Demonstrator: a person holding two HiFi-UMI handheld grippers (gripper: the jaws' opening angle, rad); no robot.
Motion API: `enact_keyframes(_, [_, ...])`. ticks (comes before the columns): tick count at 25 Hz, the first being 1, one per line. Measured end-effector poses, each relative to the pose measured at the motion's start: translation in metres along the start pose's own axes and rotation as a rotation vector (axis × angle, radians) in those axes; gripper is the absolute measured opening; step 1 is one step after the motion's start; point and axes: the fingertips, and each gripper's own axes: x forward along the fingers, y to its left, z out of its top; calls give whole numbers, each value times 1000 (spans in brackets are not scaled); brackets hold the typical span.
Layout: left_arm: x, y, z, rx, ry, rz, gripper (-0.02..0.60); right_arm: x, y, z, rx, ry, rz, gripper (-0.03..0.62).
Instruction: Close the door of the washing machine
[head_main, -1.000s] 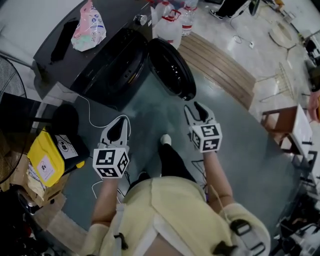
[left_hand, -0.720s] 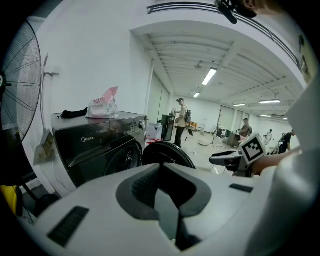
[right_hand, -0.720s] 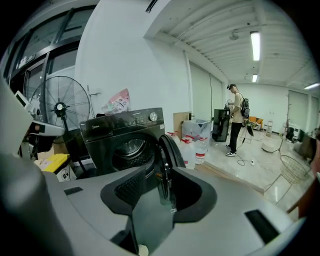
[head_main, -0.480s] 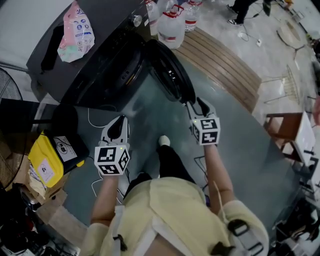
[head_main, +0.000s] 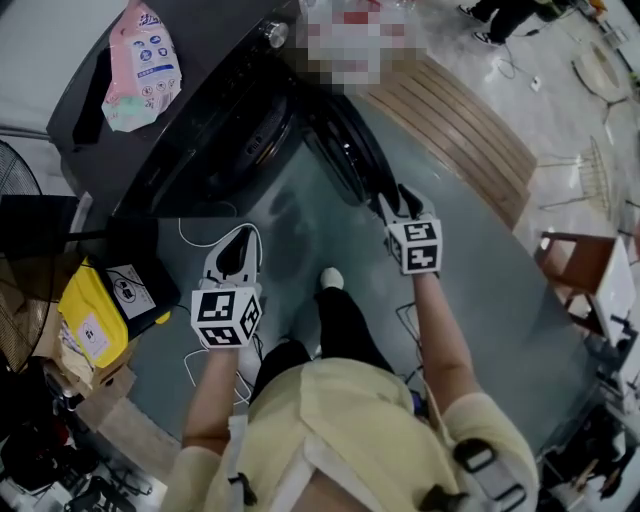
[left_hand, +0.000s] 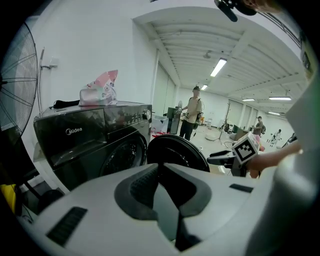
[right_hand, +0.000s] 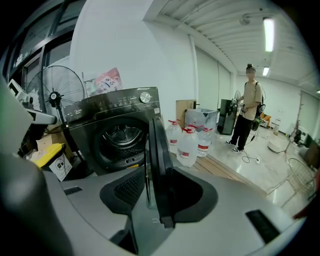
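Low in the head view, a person in a pale yellow top is holding the left tongs (head_main: 238, 243) left of centre over the grey-green floor (head_main: 300, 235), jaws standing apart with nothing between them. Right of centre, the right tongs (head_main: 397, 200) have just been opening wider and are straddling the free edge of the door (head_main: 345, 150) without clamping it. The door is hanging wide open beside the black washing machine (head_main: 200, 110) at upper left, a pink packet (head_main: 140, 60) lying on top. Water bottles (right_hand: 187, 145) are standing beyond.
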Motion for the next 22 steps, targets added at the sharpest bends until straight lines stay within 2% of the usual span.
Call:
enact_keyframes(10, [2, 17, -8, -33, 19, 50, 18, 35, -12, -6, 1, 49, 4, 164])
enact_keyframes(22, [-11, 32, -15, -70, 16, 105, 18, 39, -8, -5, -9, 74, -15, 164])
